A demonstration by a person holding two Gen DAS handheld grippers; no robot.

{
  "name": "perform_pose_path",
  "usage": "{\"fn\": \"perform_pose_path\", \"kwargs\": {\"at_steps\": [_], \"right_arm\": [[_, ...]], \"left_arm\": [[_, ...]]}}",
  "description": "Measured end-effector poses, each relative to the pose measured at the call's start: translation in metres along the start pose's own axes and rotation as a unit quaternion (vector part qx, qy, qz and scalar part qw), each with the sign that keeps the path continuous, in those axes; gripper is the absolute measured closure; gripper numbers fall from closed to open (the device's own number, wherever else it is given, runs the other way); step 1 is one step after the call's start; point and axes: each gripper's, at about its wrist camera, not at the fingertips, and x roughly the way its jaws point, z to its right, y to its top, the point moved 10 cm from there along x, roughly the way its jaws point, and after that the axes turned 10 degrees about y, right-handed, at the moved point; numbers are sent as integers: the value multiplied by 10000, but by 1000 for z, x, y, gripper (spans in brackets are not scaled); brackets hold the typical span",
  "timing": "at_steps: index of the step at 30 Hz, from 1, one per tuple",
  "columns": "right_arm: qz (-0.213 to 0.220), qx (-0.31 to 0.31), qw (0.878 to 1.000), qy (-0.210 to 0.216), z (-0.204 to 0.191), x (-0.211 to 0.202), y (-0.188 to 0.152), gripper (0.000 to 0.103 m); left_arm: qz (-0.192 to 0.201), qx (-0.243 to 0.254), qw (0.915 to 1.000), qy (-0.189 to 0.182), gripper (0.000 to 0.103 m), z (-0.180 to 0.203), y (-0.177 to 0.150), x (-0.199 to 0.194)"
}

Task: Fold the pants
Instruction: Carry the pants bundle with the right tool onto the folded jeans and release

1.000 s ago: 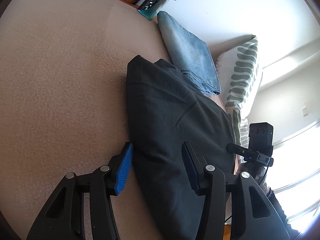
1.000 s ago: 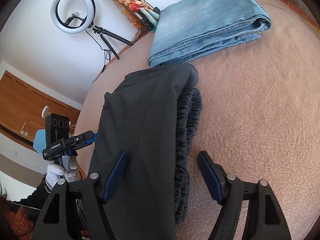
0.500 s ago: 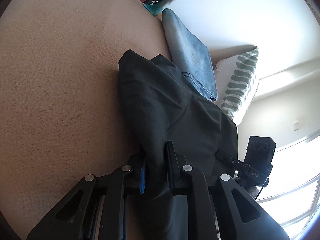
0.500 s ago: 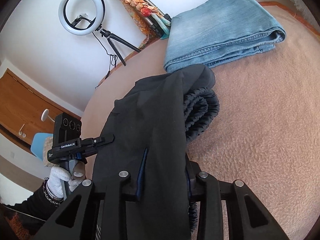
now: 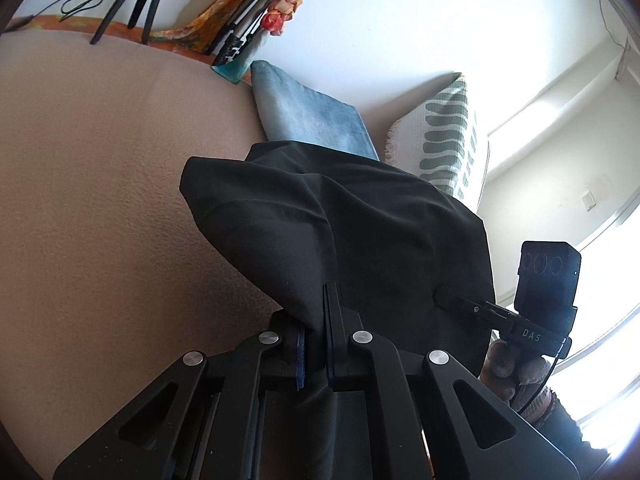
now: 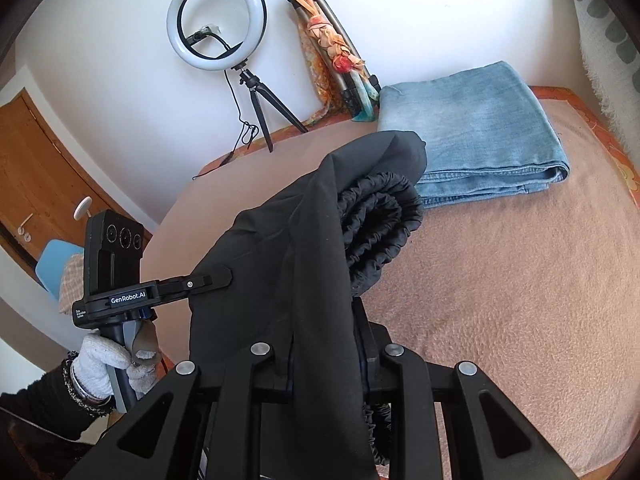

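Black pants (image 6: 280, 248) hang lifted above the tan bed (image 6: 500, 300), near folded jeans (image 6: 472, 136). Left hand-held gripper (image 5: 314, 344) pinches one edge; right hand-held gripper (image 6: 324, 364) is closing on bunched cloth by the elastic waistband (image 6: 376, 220). Risk: thick gathers slip from the right pads, dropping that corner and skewing the fold.

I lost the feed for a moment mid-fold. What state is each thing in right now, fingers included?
Black pants: pinched at the near end by both grippers, elastic waistband bunched, far end resting by the jeans.
Left gripper: fingers shut on the black pants.
Right gripper: fingers closing, black fabric clamped between them.
Blue jeans: folded flat on the bed.
Ring light: upright on its tripod; lit or not, cannot tell.
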Motion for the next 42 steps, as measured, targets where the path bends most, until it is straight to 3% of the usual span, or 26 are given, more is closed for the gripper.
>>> {"fn": "perform_pose_path", "kwargs": {"at_steps": [11,28,34,42], "right_arm": [[584,-251,9979,-111,-6,-31,52,82],[1136,-165,9908,-712,84,-30,177,82],[1111,-108,9901,-847,123,-13,207,82],[813,-42,9926,-900,153,23,217,82]], "left_arm": [[452,322,9985,-35,98,29,47,-8],[732,800,9941,-90,98,63,167,66],[693,818,9942,-27,98,62,201,104],[545,825,9949,193,98,46,214,146]]}}
